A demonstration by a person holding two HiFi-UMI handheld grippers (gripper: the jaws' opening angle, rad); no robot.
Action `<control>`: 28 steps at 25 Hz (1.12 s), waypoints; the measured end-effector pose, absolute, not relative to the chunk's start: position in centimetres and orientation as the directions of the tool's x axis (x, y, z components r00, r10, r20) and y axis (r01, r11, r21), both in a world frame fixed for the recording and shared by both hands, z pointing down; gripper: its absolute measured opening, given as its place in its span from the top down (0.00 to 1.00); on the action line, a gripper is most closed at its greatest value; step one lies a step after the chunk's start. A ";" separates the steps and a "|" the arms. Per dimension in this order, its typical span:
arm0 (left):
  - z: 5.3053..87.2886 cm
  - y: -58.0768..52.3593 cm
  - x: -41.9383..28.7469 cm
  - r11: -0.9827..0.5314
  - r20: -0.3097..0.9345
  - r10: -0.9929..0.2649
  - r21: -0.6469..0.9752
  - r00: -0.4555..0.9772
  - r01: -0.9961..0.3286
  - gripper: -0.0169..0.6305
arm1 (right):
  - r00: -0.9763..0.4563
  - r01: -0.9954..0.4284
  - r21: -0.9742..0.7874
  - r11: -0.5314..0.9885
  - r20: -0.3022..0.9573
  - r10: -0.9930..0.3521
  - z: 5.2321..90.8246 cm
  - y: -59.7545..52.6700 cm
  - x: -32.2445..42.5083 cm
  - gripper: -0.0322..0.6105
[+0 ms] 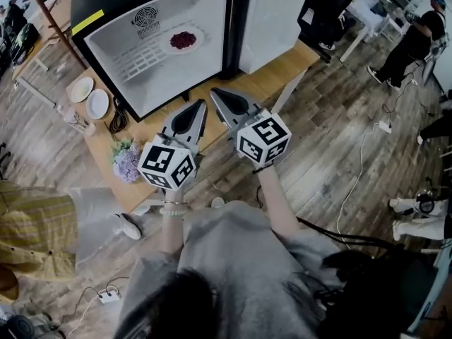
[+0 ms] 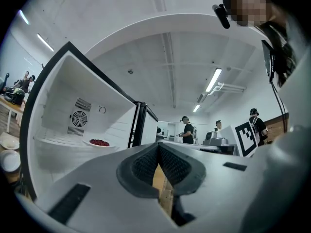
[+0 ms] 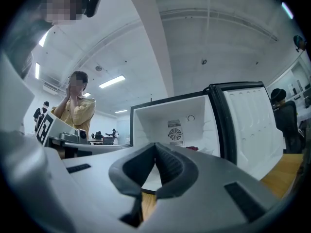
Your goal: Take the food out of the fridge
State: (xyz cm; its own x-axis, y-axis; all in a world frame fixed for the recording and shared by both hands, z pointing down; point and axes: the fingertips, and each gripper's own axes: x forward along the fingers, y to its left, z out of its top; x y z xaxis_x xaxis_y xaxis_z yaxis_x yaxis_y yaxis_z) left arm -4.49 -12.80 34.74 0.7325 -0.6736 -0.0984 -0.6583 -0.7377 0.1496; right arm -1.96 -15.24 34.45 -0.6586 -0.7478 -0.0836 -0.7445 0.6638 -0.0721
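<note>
held left gripper [image 1: 200,106] and right gripper [image 1: 216,92] pinched shut, empty, side by side just outside the fridge [image 1: 120,30]. spotted the food [image 1: 183,39] on its plate [image 1: 169,47], deep inside the fridge. judged it best to part jaws early, then pinch the plate's rim level.

Two white plates [image 1: 97,104], purple flowers [image 1: 127,164] on wooden table [image 1: 282,75]; power strip [image 1: 108,296] on floor [image 1: 339,147]

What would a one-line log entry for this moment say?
fridge: door open | plate of red food: on shelf inside | left gripper: shut, empty | right gripper: shut, empty | both outside fridge
</note>
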 end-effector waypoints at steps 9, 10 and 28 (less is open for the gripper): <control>35.9 -14.9 -5.8 -0.700 -0.066 -0.711 0.168 0.700 -0.695 0.96 | -0.678 -0.726 -0.098 0.681 -0.062 -0.732 35.9 -17.6 -2.5 0.94; 36.0 -15.3 -5.9 -0.693 -0.063 -0.718 0.171 0.694 -0.701 0.96 | -0.682 -0.722 -0.101 0.685 -0.063 -0.728 35.9 -18.0 -2.5 0.94; 37.4 -24.8 -5.3 -0.557 -0.029 -0.825 0.212 0.564 -0.803 0.96 | -0.786 -0.598 -0.224 0.769 -0.024 -0.618 37.2 -28.3 -1.5 0.94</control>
